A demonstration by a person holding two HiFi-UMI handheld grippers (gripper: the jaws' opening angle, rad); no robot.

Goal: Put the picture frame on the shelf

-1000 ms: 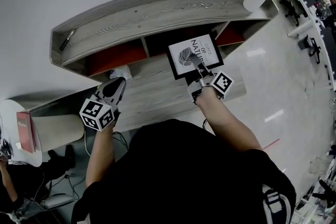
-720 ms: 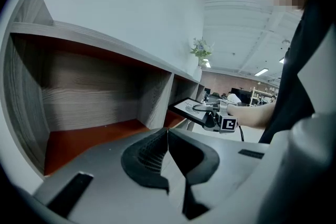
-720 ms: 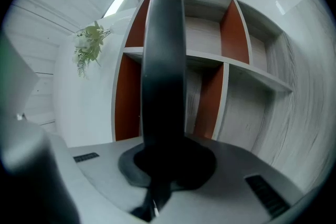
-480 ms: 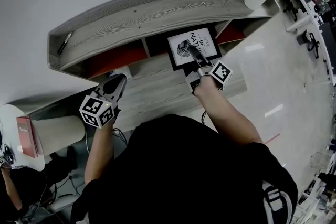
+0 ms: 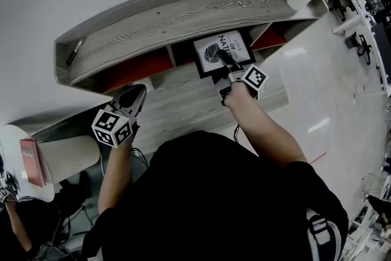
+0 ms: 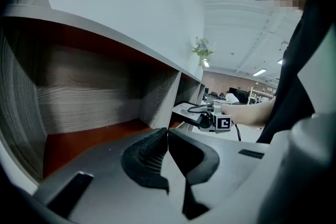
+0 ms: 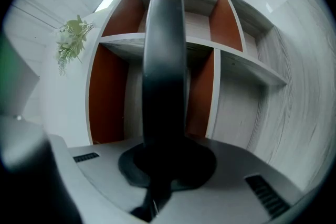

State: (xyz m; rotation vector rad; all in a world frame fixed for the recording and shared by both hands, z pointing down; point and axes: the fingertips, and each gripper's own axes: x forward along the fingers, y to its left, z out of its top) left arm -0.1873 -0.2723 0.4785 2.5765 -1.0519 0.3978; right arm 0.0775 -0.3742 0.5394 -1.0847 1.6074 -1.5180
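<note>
Head view: the picture frame [image 5: 221,53] is seen at the mouth of the middle compartment of the shelf [image 5: 183,15], with its printed face turned up toward the camera and its far edge close under the front of the top board. Whether it rests on the lower board cannot be told. It is held by the right gripper [image 5: 228,65], whose jaws are clamped on the middle of the near edge. In the right gripper view the dark frame is seen edge-on, rising straight out of the closed jaws with the compartments behind it. The left gripper [image 5: 135,96] is held near the left compartment, its jaws pressed together with nothing between them. The frame is judged to be stiff, flat and fairly light, but a glazed front is likely, so it should be treated as fragile and smooth-faced. A hold on the moulding at mid-edge is judged safest, since an off-centre pinch would let the panel swing.
</note>
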